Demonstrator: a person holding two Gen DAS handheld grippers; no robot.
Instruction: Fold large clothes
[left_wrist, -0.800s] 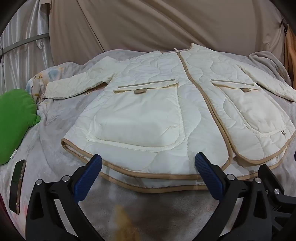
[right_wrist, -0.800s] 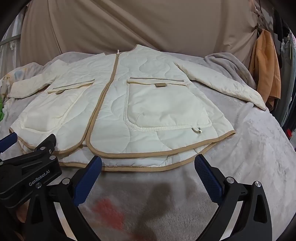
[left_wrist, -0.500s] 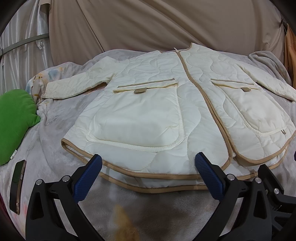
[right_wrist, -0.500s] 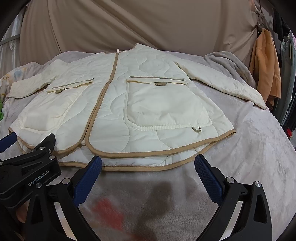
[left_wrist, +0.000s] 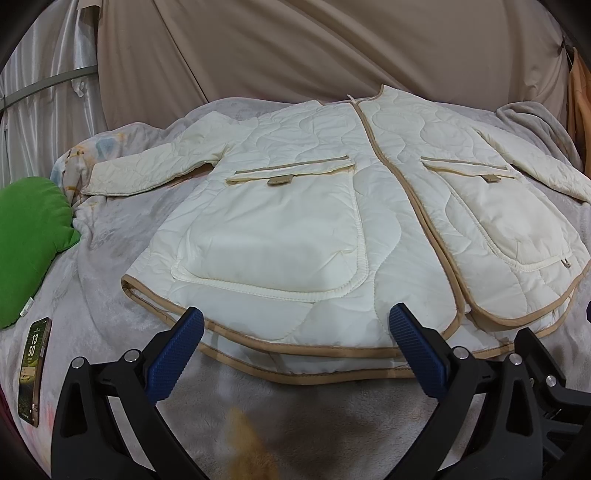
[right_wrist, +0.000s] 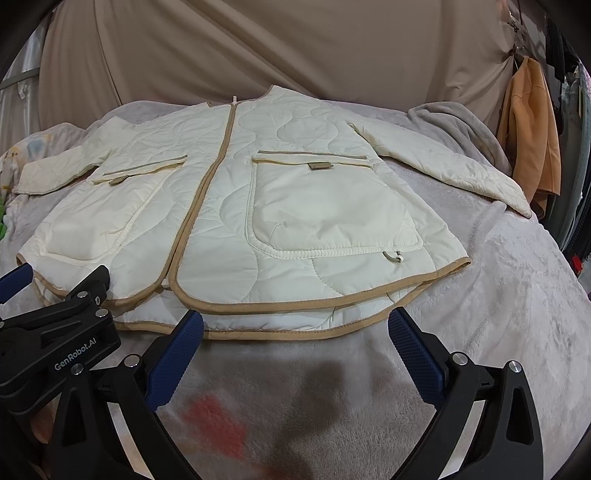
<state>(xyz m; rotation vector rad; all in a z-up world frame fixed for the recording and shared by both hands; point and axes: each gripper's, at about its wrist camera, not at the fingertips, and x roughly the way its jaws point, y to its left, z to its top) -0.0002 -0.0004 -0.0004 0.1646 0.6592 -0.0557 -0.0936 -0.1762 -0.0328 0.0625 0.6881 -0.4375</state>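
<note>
- A cream quilted jacket (left_wrist: 306, 221) is laid flat, front side up, on a grey blanket (right_wrist: 498, 295) that covers the bed; it is spread out, it is judged, so that sleeves and hem can be reached for folding.
- The jacket's long axis is set from the tan-trimmed hem (left_wrist: 295, 347), at the near end, to the collar (right_wrist: 271, 92), at the far end against the beige backdrop (left_wrist: 332, 48).
- The closed front (right_wrist: 207, 192) is seen running along that axis, with one large pocket to each side of it.
- Both sleeves are spread outward from the jacket's shoulders: one sleeve (left_wrist: 147, 173) points away toward a green cushion (left_wrist: 29, 240), the other sleeve (right_wrist: 454, 166) toward an orange garment (right_wrist: 532, 129) hung beyond the jacket's far corner.
- The left gripper (left_wrist: 295, 350) is held just short of the hem, tilted downward, its jaws spread to their widest with nothing between them.
- The right gripper (right_wrist: 295, 350) is held likewise at the hem, beside the other, fully spread and empty.
- This paired stance at the hem is judged to be a starting pose: no fold is made yet.
- A phone (left_wrist: 33, 369) is left on the blanket, well clear of the jacket's near corner, where it is not in the way of a fold.
</note>
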